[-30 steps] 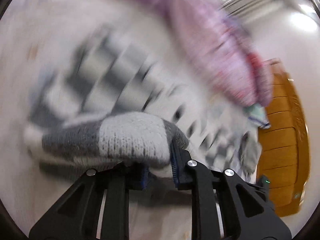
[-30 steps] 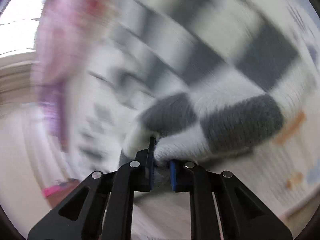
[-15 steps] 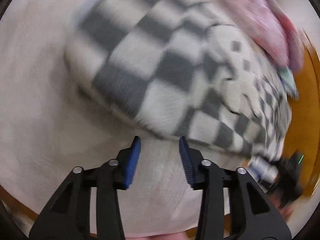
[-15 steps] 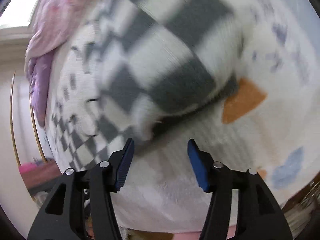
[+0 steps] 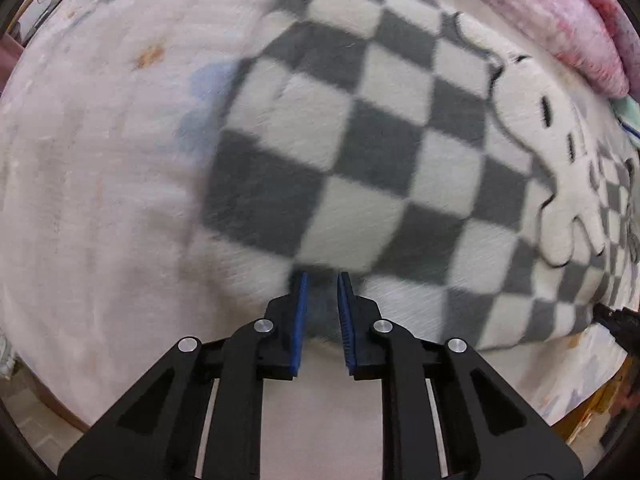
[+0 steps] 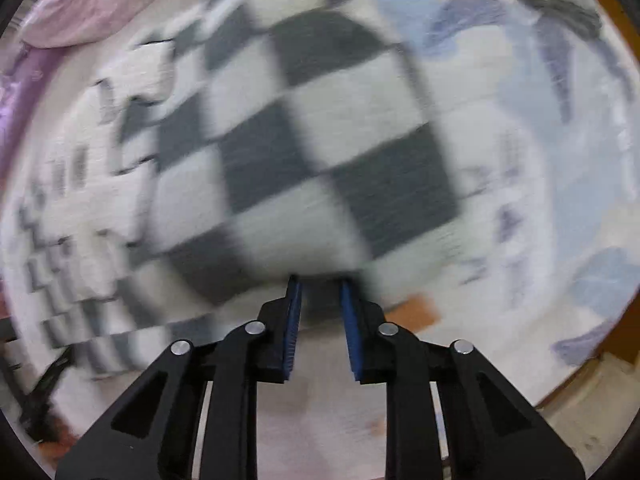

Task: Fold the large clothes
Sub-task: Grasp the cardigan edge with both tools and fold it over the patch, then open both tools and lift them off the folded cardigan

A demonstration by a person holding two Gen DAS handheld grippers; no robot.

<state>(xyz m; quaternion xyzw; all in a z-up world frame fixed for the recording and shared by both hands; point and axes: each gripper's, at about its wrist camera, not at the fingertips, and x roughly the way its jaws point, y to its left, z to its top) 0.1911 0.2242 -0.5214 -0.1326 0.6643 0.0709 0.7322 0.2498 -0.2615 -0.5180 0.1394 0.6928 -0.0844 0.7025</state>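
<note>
**Checkered fleece down on the bed, both claws nosed up to its near edge**

The checkered garment [image 5: 360, 152] — grey and white squares, fuzzy, with a white cartoon figure [image 5: 560, 184] outlined in black on it — is lying spread on the bed, on top of a pale printed bedsheet [image 5: 100, 160]. On my right feed the same garment [image 6: 304, 160] fills the middle, pretty smeared with motion blur, and the sheet [image 6: 560, 160] there shows blue-grey leafy shapes and an orange patch.

My left claw [image 5: 322, 280] has its blue pads a narrow gap apart, tips right at the garment's near edge. Something grey sits between them, but I honestly can't tell if it's fabric being pinched or just shadow. Same story on the right claw [image 6: 320, 284] — pads a little apart, tips at the edge of the fleece, too blurry to call.

Further out, there's a pink blanket [image 5: 560, 12] bunched beyond the garment.
</note>
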